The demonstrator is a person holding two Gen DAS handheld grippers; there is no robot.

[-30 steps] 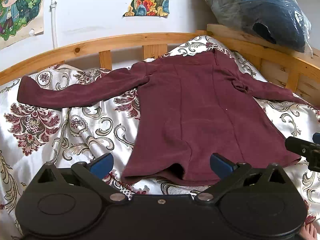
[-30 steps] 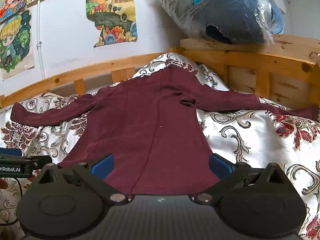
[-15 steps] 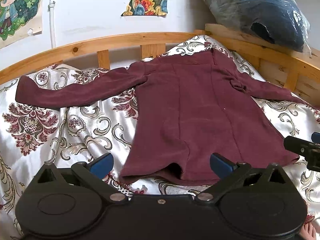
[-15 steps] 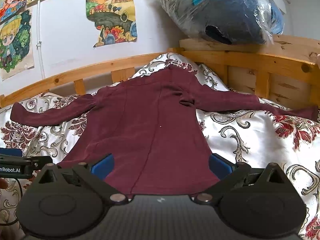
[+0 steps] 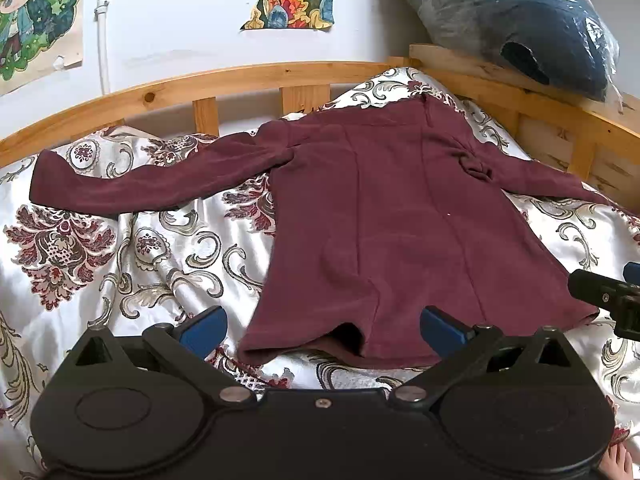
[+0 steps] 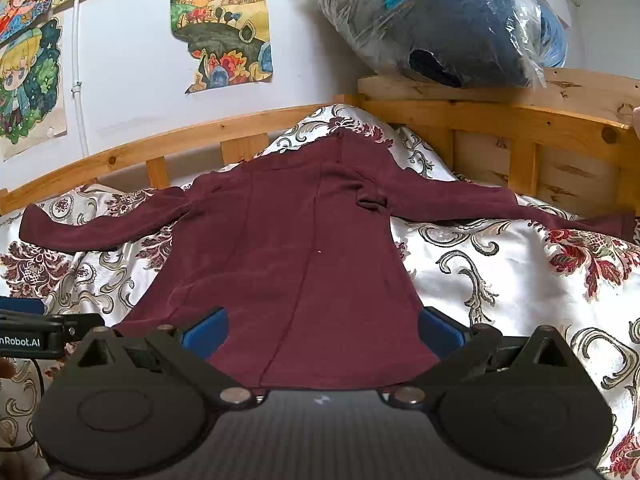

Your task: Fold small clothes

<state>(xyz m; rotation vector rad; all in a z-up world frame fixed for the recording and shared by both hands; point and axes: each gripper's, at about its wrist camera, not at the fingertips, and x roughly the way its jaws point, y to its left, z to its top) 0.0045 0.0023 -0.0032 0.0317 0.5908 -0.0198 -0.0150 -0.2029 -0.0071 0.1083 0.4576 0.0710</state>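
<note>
We see a small maroon long-sleeved garment point(image 5: 384, 216) lying flat on the bed, spread over a shiny white bedspread point(image 5: 132, 256) printed with dark red and grey scrollwork. Its neck end points toward the wooden bed rail point(image 5: 224, 84) and its flared hem lies nearest us. Both sleeves stretch out sideways, the one on the left of the view reaching far across the bedspread. Long seams run down the body, a small bunched knot of fabric sits near the sleeve joint on the right of the view, and the hem edge curls up a little at the middle, showing a dark gap beneath.

Our left claw point(image 5: 322, 326) hangs over the hem's left corner, its blue fingers spread wide and holding nothing. Our right claw point(image 6: 322, 326) is likewise spread wide, empty, with the hem between its fingers.
</note>
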